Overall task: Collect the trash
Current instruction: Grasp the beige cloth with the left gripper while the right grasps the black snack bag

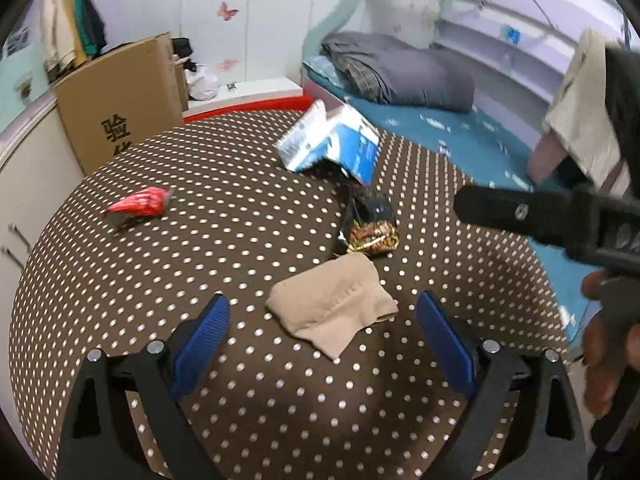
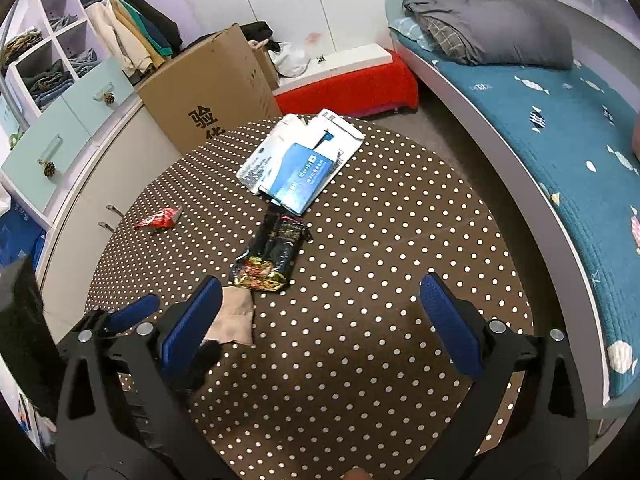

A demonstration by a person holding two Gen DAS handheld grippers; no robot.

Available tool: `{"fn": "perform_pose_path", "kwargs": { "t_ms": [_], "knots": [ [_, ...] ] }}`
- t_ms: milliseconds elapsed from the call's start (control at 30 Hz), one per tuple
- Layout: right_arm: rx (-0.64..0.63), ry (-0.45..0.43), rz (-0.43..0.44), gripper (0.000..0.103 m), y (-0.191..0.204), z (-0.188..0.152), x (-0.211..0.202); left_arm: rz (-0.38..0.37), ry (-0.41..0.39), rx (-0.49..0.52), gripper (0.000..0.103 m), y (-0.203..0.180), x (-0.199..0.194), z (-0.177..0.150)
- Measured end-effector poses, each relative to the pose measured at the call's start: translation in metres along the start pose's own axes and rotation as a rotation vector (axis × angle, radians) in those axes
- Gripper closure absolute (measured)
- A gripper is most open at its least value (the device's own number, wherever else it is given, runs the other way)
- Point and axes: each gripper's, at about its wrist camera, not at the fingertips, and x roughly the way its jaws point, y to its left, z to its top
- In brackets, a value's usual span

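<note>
A round table with a brown polka-dot cloth (image 1: 240, 200) (image 2: 400, 240) carries the trash. A crumpled red wrapper (image 1: 140, 205) (image 2: 160, 218) lies at its left. A black and gold snack packet (image 1: 372, 226) (image 2: 272, 254) lies mid-table, below a torn blue and white carton (image 1: 332, 144) (image 2: 300, 164). A folded beige cloth (image 1: 334, 310) (image 2: 234, 318) lies nearest. My left gripper (image 1: 323, 336) is open, its blue pads either side of the cloth and just short of it. My right gripper (image 2: 320, 316) is open over bare tablecloth, with the cloth beside its left finger.
A big cardboard box (image 1: 120, 108) (image 2: 216, 84) stands behind the table on the left. A bed with a teal sheet (image 2: 560, 140) (image 1: 460, 132) runs along the right. White cabinets (image 2: 80, 128) flank the left. A hand (image 1: 604, 340) holds the right gripper's body at the left view's right edge.
</note>
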Motion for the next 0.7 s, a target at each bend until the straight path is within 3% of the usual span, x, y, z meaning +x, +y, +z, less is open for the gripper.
{"fn": "perform_pose_path", "kwargs": {
  "t_ms": [100,133,167,233,267,367,567,700],
  "knots": [
    [0.004,0.005,-0.003,0.006,-0.003,0.003,0.005,0.001,0.012,0.037,0.011,-0.006,0.01,-0.001],
    [0.004,0.006,-0.005,0.006,-0.003,0.004,0.007,-0.008,0.013,0.043,0.018,-0.007,0.013,-0.001],
    [0.002,0.008,-0.006,0.006,-0.002,0.005,0.009,-0.025,0.021,0.049,0.034,-0.008,0.016,-0.002],
    [-0.005,0.01,-0.006,0.006,0.0,0.006,0.013,-0.005,0.017,0.071,0.045,-0.009,0.019,-0.002],
    [-0.009,0.011,-0.006,0.006,0.002,0.008,0.016,-0.016,0.013,0.075,0.055,-0.009,0.018,-0.002],
    [-0.029,0.013,-0.001,0.006,0.01,0.01,0.025,-0.048,0.004,0.041,0.069,0.0,0.013,-0.005],
    [-0.094,0.026,0.022,0.007,0.036,0.013,0.051,-0.018,-0.007,-0.028,0.07,0.023,-0.003,-0.022],
    [-0.148,0.044,-0.008,0.021,0.053,0.012,0.074,0.016,-0.016,-0.098,0.07,0.039,-0.011,-0.029]
  ]
}}
